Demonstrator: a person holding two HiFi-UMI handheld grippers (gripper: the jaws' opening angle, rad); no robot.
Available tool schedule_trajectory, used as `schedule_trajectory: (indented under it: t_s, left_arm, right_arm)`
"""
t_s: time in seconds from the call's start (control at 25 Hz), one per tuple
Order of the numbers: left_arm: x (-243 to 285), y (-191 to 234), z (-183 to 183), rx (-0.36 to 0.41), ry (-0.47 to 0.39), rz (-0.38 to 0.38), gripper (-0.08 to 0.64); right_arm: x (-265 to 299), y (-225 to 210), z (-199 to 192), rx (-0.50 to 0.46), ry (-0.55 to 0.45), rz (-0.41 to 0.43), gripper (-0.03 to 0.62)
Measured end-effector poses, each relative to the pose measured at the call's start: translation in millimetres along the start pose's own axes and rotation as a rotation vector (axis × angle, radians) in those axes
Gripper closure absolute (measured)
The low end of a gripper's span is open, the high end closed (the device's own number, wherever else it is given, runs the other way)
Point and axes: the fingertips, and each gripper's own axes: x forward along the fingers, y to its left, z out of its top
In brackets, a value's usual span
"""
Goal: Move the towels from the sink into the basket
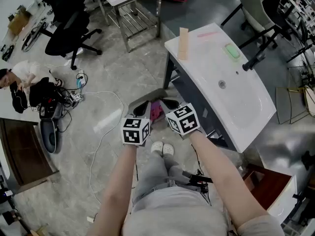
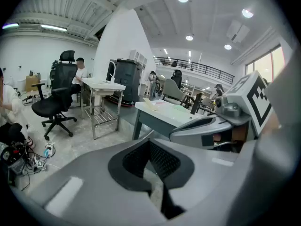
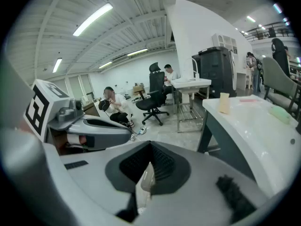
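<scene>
White sink edge rightward, grey floor stretching left

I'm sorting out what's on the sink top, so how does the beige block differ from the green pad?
The beige block stands upright and tall; the green pad lies flat. The beige block is at the sink top's corner; the green pad sits nearer the black faucet. Both rest on the white sink top.
</scene>
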Motion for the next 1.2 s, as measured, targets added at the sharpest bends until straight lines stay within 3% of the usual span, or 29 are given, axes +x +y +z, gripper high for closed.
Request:
schedule_trajectory:
  t_s: [0.88,1.2]
  left_arm:
    - [-17,-44,50,0.037,-0.069,-0.046,0.558]
    - [-22,-72,94,0.094,-0.147,-0.096,0.558]
  right_arm:
    - [-71,-4,54,-0.024,-0.14,-0.056,0.575]
    - [-101,-2,72,-0.039,-0.202,-0.095,0.575]
